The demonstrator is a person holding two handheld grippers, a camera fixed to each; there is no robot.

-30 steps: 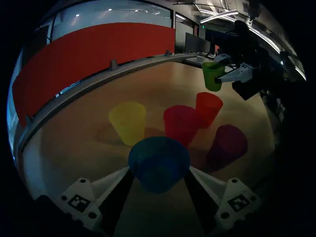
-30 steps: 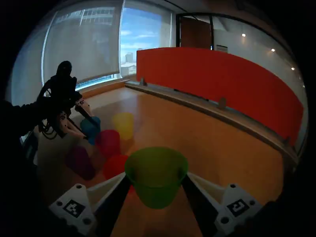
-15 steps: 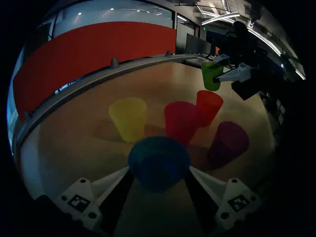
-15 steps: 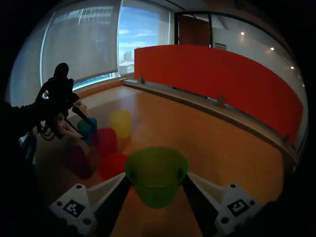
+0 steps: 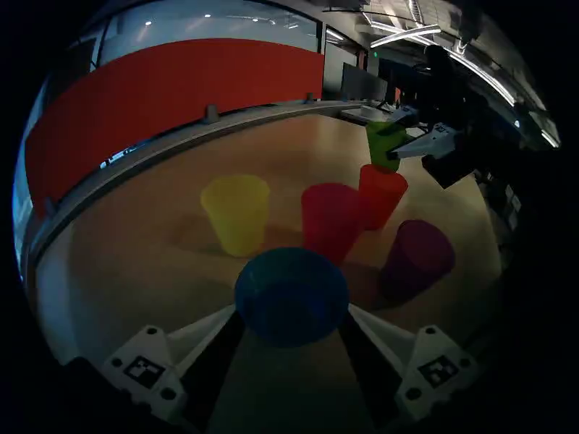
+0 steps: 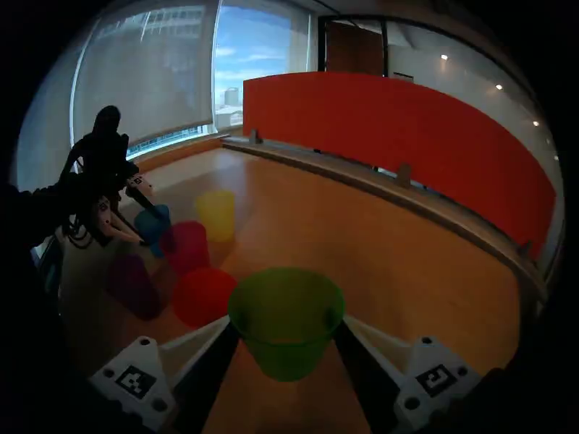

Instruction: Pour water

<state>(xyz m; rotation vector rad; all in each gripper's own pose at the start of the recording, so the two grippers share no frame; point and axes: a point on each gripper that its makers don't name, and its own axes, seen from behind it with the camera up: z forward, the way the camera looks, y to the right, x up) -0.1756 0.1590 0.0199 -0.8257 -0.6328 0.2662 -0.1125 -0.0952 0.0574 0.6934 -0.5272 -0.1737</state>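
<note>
In the left gripper view my left gripper [image 5: 292, 318] is shut on a blue cup [image 5: 292, 295], held above the wooden table [image 5: 145, 253]. Past it stand a yellow cup [image 5: 236, 213], a crimson cup [image 5: 331, 219], a red-orange cup [image 5: 380, 194] and a purple cup [image 5: 417, 257]. Farther off, the right gripper [image 5: 405, 148] holds a green cup [image 5: 383, 143] above the red-orange one. In the right gripper view my right gripper [image 6: 286, 340] is shut on the green cup [image 6: 286, 318], just over the red-orange cup [image 6: 201, 295]. The left gripper [image 6: 127, 217] with the blue cup [image 6: 153, 226] shows at far left.
A long red partition [image 5: 174, 87] runs along the table's far edge, with a grey rail below it. In the right gripper view the crimson cup [image 6: 187, 246], yellow cup [image 6: 216, 214] and purple cup [image 6: 130, 283] stand left. A person's dark silhouette [image 6: 101, 166] is before bright windows.
The right gripper has lowered the green cup toward the red-orange cup and come closer to the group. The left gripper with the blue cup has hardly moved.
</note>
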